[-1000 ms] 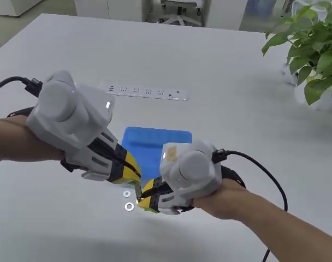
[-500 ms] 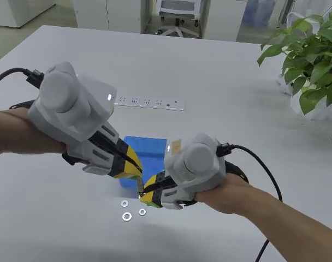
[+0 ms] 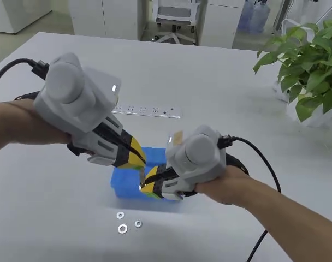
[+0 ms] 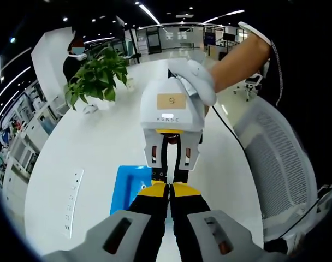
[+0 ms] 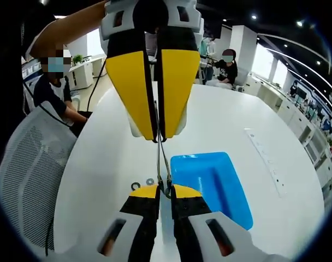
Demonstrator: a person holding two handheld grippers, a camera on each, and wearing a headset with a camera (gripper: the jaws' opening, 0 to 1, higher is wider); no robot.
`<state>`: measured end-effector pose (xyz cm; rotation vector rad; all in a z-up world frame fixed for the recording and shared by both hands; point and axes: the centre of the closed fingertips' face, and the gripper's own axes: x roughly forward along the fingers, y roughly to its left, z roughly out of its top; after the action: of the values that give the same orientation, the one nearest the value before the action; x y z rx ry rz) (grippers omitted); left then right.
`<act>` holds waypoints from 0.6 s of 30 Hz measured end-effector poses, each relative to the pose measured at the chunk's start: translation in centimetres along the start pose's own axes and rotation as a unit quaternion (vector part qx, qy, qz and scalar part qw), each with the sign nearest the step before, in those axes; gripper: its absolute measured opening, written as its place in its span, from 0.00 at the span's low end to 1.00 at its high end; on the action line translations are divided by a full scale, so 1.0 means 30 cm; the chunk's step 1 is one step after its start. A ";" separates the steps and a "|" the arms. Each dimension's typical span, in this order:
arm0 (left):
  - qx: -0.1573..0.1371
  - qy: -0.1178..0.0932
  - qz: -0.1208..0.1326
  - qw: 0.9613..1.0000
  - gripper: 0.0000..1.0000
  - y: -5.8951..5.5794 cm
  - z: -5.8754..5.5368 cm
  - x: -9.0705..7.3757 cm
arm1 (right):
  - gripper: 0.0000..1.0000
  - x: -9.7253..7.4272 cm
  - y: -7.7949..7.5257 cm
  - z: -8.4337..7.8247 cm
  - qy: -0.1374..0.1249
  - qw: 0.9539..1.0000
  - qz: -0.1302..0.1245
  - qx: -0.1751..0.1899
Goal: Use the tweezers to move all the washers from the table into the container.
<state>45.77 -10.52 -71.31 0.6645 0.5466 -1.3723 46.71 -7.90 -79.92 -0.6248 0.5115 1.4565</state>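
Observation:
A pair of thin metal tweezers (image 5: 160,161) spans the gap between my two grippers, which face each other tip to tip. My left gripper (image 3: 137,159) is shut on one end and my right gripper (image 3: 147,185) on the other. Both hover over the front edge of the blue container (image 3: 121,184). Three small washers (image 3: 122,228) lie on the white table just in front of the container; two of these washers (image 5: 136,186) appear in the right gripper view. I cannot tell whether the tweezers hold a washer. In the left gripper view the right gripper (image 4: 170,173) meets my shut left jaws.
A white power strip (image 3: 147,111) lies beyond the container. A potted plant (image 3: 308,65) stands at the table's right edge. A black cable (image 3: 264,164) trails from the right gripper. A mesh chair (image 5: 29,174) sits close behind, and an office chair (image 3: 174,13) beyond the table.
Both grippers, still holding the tweezers, have lifted away from the washers and moved over the container's front edge. A third washer has come into sight.

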 end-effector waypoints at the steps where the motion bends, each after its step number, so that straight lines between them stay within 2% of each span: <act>1: 0.002 0.001 0.001 1.000 0.05 0.008 -0.003 0.003 | 0.10 0.001 -0.009 -0.004 0.001 1.000 -0.002 0.000; 10: 0.005 0.001 0.003 1.000 0.05 0.056 -0.019 0.026 | 0.10 0.014 -0.063 -0.030 0.001 1.000 -0.007 0.006; 18: 0.003 -0.001 0.005 1.000 0.05 0.103 -0.037 0.069 | 0.10 0.034 -0.111 -0.067 0.003 1.000 -0.011 0.014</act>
<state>49.13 -10.98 -73.20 0.6693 0.5365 -1.3668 50.20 -8.52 -81.81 -0.6104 0.5284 1.4249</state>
